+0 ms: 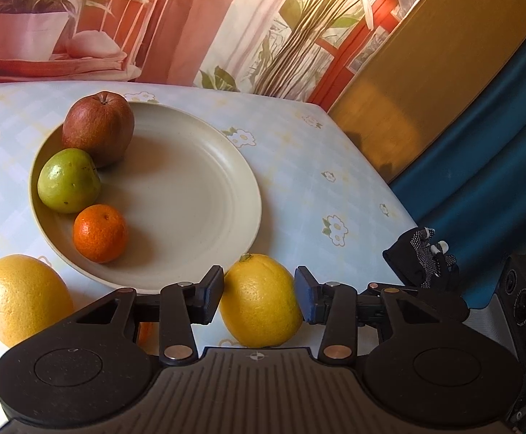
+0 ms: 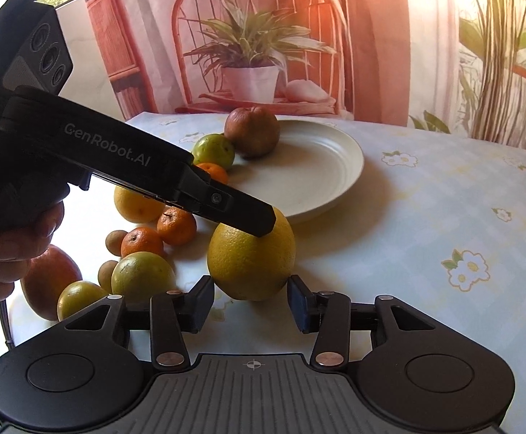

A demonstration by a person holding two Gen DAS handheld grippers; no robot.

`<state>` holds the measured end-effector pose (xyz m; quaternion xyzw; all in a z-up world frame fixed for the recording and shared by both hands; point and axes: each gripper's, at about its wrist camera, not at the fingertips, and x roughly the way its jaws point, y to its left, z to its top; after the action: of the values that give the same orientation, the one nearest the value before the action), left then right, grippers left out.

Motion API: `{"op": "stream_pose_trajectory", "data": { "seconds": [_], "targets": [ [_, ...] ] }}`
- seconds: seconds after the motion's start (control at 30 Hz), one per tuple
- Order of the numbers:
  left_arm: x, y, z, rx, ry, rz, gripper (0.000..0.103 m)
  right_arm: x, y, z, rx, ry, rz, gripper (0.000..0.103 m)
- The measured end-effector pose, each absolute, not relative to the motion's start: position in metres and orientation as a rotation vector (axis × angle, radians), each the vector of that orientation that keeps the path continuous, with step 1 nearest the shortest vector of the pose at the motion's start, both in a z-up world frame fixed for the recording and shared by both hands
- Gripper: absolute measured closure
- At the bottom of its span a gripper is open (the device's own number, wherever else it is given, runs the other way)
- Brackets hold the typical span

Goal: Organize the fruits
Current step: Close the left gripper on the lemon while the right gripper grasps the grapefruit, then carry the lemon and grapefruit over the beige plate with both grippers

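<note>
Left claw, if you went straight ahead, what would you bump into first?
Probably nothing new: the left claw already has the yellow orange between its open fingers. Pushing on, it would likely shove that orange toward the cream plate.

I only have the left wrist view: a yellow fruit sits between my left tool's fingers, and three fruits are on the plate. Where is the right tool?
Observer: The right tool is open, its fingers low on either side of the same yellow fruit.
Operator: What other fruit is waiting?
Observer: Left of that fruit lie two mandarins, a big green fruit and a reddish mango.
</note>
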<state>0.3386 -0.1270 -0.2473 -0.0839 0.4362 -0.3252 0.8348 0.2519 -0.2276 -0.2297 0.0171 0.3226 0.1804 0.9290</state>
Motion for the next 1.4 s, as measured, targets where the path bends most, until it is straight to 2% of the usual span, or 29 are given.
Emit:
{"op": "stream_pose_trajectory", "data": {
  "seconds": [0.3,0.97,1.2,1.4],
  "targets": [
    [0.34,-0.125,-0.24,-0.197,0.899,-0.68,0.058,0.258,-0.224,-0.216,-0.018,0.638,0.375,0.062],
    [0.348,-0.125,-0.256,-0.272,0.952,-0.668,0.059,0.267,-0.224,-0.228,-0.004,0.692,0.384,0.058],
    [0.342,-0.116,-0.238,-0.289,0.891,-0.672,0.058,0.258,-0.22,-0.211,-0.043,0.619,0.38,0.059],
    [0.358,-0.117,-0.214,-0.262,0.833,-0.651,0.058,0.284,-0.218,-0.186,-0.092,0.583,0.387,0.059]
  ]
}}
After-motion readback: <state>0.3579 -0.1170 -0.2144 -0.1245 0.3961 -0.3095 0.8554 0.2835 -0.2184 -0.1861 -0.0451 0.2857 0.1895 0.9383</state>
